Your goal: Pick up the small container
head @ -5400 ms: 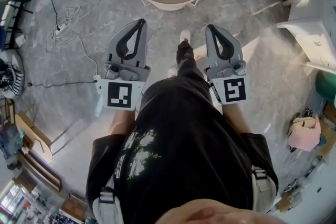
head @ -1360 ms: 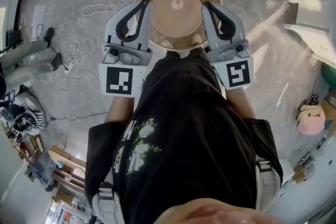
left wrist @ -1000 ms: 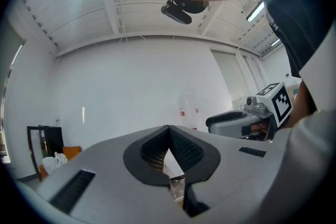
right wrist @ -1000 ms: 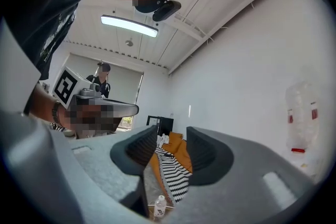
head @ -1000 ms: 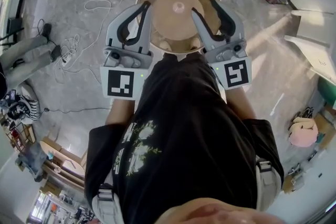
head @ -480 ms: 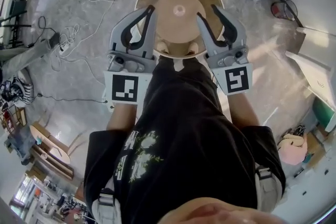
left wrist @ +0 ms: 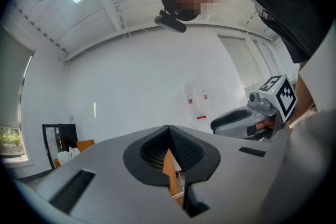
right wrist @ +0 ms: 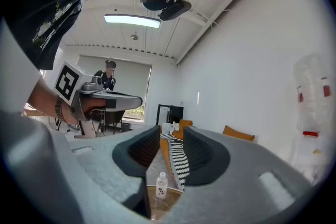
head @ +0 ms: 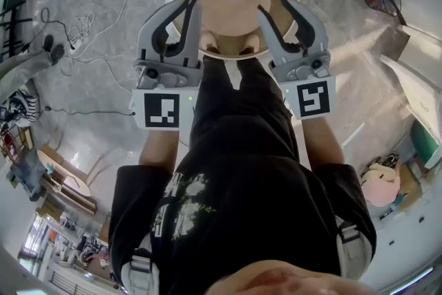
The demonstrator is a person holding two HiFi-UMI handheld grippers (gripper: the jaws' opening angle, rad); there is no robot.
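Left gripper (head: 191,2) fingers touch; right gripper (head: 273,5) fingers, just narrowed, stand apart, empty.

Grey marbled floor (head: 97,114) strewn with cables (head: 72,38), white walls (left wrist: 142,92), 1 ceiling strip light (right wrist: 131,21), an orange sofa (right wrist: 239,134).

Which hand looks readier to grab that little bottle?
Probably right: the right hand-held gripper, jaws just narrowed but apart and empty, frames the small bottle; the left hand-held gripper, though nearer, is shut.
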